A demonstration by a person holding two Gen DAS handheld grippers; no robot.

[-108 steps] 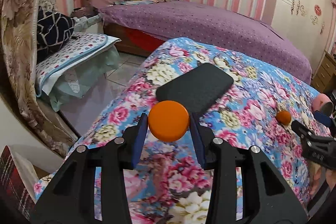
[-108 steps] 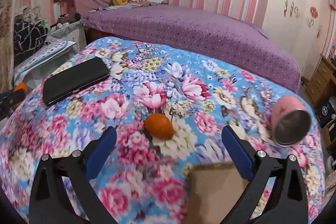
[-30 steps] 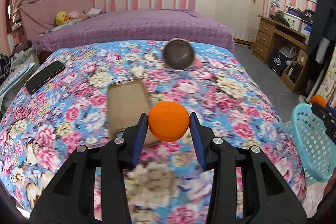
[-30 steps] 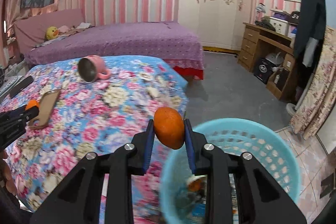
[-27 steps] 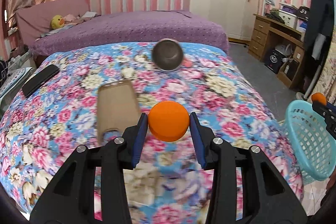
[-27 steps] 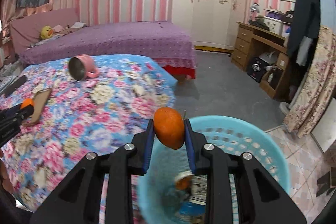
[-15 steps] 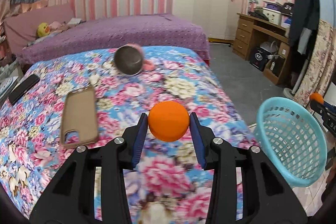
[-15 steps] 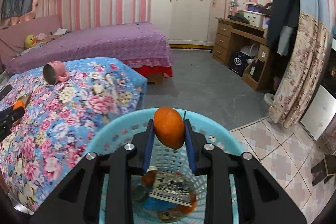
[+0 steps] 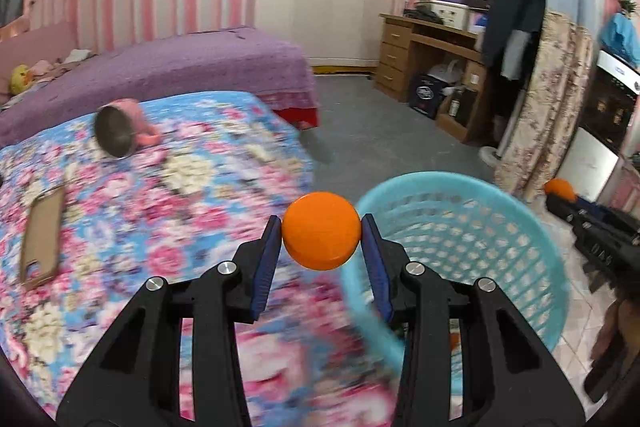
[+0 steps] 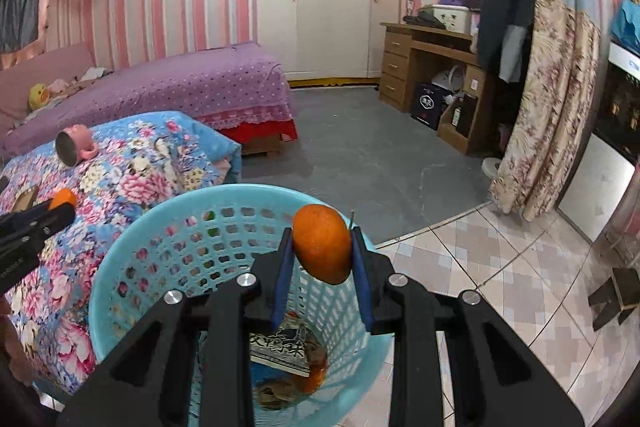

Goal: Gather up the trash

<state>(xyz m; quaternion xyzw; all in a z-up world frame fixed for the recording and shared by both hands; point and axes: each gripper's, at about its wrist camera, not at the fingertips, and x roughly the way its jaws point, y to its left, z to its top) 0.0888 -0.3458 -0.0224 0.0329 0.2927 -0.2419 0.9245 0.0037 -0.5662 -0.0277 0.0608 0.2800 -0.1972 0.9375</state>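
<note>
Light blue perforated plastic basket [image 10: 168, 247] sits on the floor by the floral bed's [image 9: 192, 195] corner; right hand-held gripper [image 10: 322, 251] clamps an orange [image 10: 322, 247] above it, left hand-held gripper [image 9: 321, 243] clamps a round orange ball [image 9: 321, 235] beside its rim

left gripper [image 9: 321, 241] clamping orange ball [image 9: 321, 230], blue basket [image 9: 480, 227] beside

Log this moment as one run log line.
left claw: shut on orange ball, beside basket | right claw: shut on orange fruit, over basket | nothing dropped yet
</note>
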